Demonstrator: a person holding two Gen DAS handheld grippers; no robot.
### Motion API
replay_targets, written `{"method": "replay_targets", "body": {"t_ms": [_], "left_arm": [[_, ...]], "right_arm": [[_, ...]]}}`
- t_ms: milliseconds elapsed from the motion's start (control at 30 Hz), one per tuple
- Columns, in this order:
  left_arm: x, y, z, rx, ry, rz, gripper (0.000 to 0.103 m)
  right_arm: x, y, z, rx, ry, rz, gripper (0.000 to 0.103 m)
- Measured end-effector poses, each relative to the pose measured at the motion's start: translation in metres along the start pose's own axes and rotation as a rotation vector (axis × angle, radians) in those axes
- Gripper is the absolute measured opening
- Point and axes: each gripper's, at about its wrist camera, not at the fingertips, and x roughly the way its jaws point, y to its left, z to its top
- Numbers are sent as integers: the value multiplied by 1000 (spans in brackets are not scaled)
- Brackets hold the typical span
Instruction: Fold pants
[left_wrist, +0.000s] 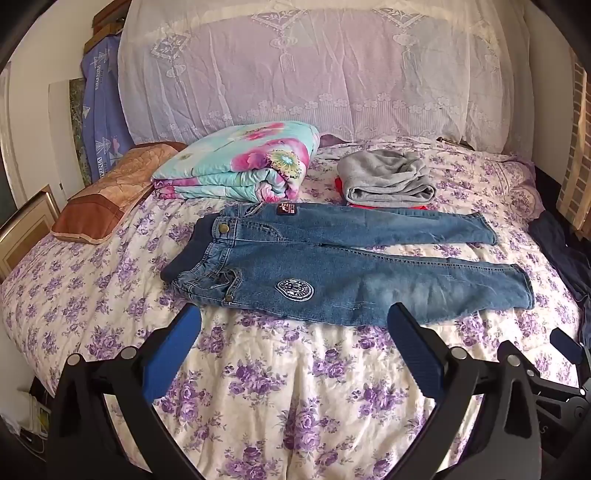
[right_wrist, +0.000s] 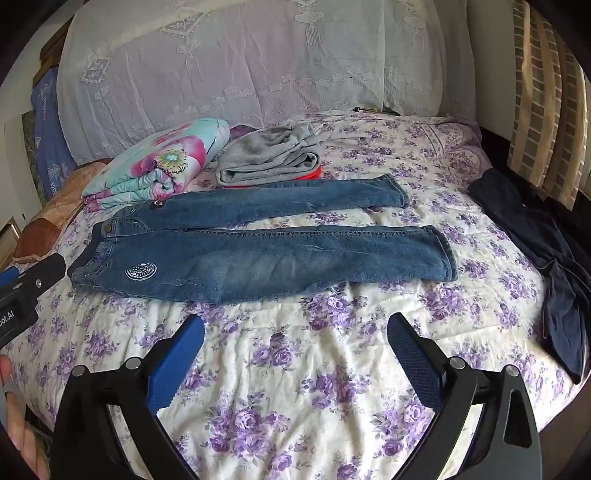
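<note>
A pair of blue jeans (left_wrist: 332, 266) lies flat and unfolded across the middle of the bed (left_wrist: 295, 387), waistband toward the bed's left edge, both legs stretching toward the right edge with a gap of floral bedspread between them. The left claw (left_wrist: 293, 321) is released, its blue pads spread wide just short of the jeans' near edge, gripping nothing. The right claw (right_wrist: 295, 332) is likewise wide open over bare bedspread, clear of the denim. Toward the headboard, a folded floral quilt (left_wrist: 243, 162) touches the waistband, and a folded grey garment (left_wrist: 384, 177) hides most of something red (left_wrist: 419, 207) beneath it. A dark garment (right_wrist: 546, 251) droops over the right edge, partly cut off by the frame.
</note>
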Motion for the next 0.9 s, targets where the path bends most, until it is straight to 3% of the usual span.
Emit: {"method": "replay_targets", "body": {"t_ms": [900], "left_arm": [[1,-1,-2,6,0,-2,98]], "right_arm": [[1,-1,0,-2,3,2,100]]}}
